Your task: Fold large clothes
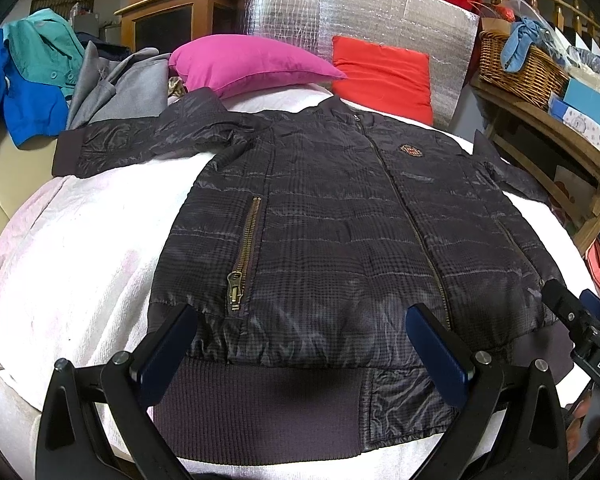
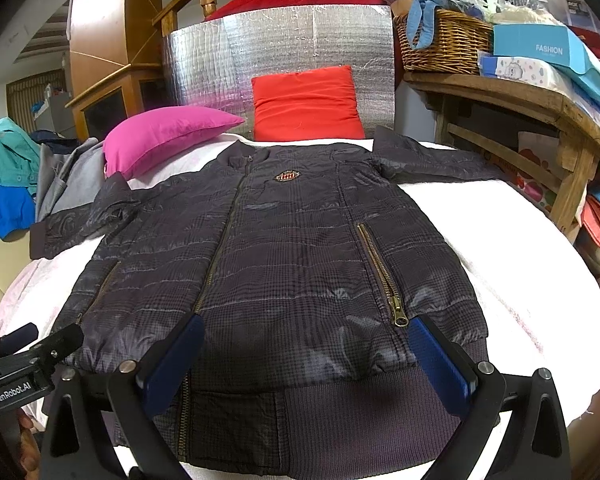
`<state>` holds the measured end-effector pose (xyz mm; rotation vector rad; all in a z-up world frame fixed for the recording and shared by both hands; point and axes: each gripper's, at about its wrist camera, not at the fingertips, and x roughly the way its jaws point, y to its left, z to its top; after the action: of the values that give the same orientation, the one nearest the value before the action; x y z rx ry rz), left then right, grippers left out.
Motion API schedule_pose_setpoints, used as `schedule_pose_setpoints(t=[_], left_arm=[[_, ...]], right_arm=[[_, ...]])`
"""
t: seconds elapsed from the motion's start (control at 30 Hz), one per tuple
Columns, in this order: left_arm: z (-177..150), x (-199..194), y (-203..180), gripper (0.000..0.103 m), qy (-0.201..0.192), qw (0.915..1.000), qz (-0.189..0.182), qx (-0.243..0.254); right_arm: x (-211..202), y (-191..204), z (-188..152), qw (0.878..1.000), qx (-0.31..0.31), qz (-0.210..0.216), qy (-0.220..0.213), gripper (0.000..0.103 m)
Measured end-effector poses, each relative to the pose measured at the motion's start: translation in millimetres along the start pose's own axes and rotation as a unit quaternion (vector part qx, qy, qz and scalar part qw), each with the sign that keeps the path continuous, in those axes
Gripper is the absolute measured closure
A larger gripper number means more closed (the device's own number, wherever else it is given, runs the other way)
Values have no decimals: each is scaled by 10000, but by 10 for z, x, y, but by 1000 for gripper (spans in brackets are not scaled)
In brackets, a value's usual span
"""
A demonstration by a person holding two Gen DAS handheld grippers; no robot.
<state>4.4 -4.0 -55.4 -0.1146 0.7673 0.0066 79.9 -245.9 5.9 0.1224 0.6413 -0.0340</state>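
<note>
Jacket laid out for folding, seen from both wrist cameras. The dark quilted jacket [image 1: 332, 216] lies flat and front-up on a white bedspread [image 1: 80, 248], filling the centre of each frame, zipped shut along its front.

Left wrist view, left to right: the outstretched sleeve [image 1: 140, 140] reaches toward the left edge of the frame; a brass pocket zipper [image 1: 244, 252] sits left of centre; the central zipper [image 1: 412, 216] runs from the lower middle up toward the collar; a chest badge [image 1: 411, 150] lies right of it. The left gripper [image 1: 300, 344] hovers over the ribbed hem [image 1: 260, 408] at the bottom of the frame, its jaws spread wide and holding nothing. The right gripper [image 1: 580, 312] enters at the lower right edge.

Right wrist view, left to right: the left gripper appears at the lower left; the right gripper [image 2: 306, 356], likewise spread and empty, straddles the hem; the second sleeve [image 2: 432, 160] extends toward the upper right.

Orientation: the long axis runs bottom to top of each frame, hem nearest the cameras, collar [image 2: 248, 150] pointing away toward the pink cushion [image 2: 164, 136] and red cushion [image 2: 306, 102]. The sleeves lie across this axis.

Step, as judged: spreading appears complete and no fold is yet made. The next move likely calls for gripping a sleeve or side edge and carrying it across the body, keeping the slippery padded shell flat.
</note>
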Motion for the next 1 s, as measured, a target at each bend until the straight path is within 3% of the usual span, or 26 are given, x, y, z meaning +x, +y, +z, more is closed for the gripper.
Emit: schedule_pose_setpoints(t=[0.07,0.2,0.3,0.4,0.5,0.63,0.77,0.8,0.9,1.0], left_arm=[[-5,0,4,0,4,10000,-9,-7],[25,20,31,0,98,9999,-46,-11],[123,63,25,0,73,10000,-56,-28],[283,192,-38,0,82,9995,-216,-202],[482,395,-169,0,62,9980,-486,-395],[669,755,-330,0,233,9960,-680,-539],[714,1028,-413,0,307,9958,-660,-553],[698,1084,-395,0,329,9956,-650,-593],[666,1163,-300,0,511,9918,-744,-903],[678,1169,-230,0,463,9901,-753,-1092]], right_arm=[[-1,-14,6,10000,30,75,20,0],[-10,-130,93,9969,178,715,259,0],[-74,-329,313,9931,214,1144,146,0],[-25,-732,624,9849,691,1585,99,0],[274,-1237,898,9731,1357,1815,410,0],[826,-2036,1094,9517,2450,1708,707,4],[1415,-2760,1211,9210,3471,1530,890,25],[1569,-2903,1244,9147,3649,1461,934,25],[1910,-3226,1392,9039,4002,1232,878,25],[2240,-3428,1593,9005,4134,1131,735,25]])
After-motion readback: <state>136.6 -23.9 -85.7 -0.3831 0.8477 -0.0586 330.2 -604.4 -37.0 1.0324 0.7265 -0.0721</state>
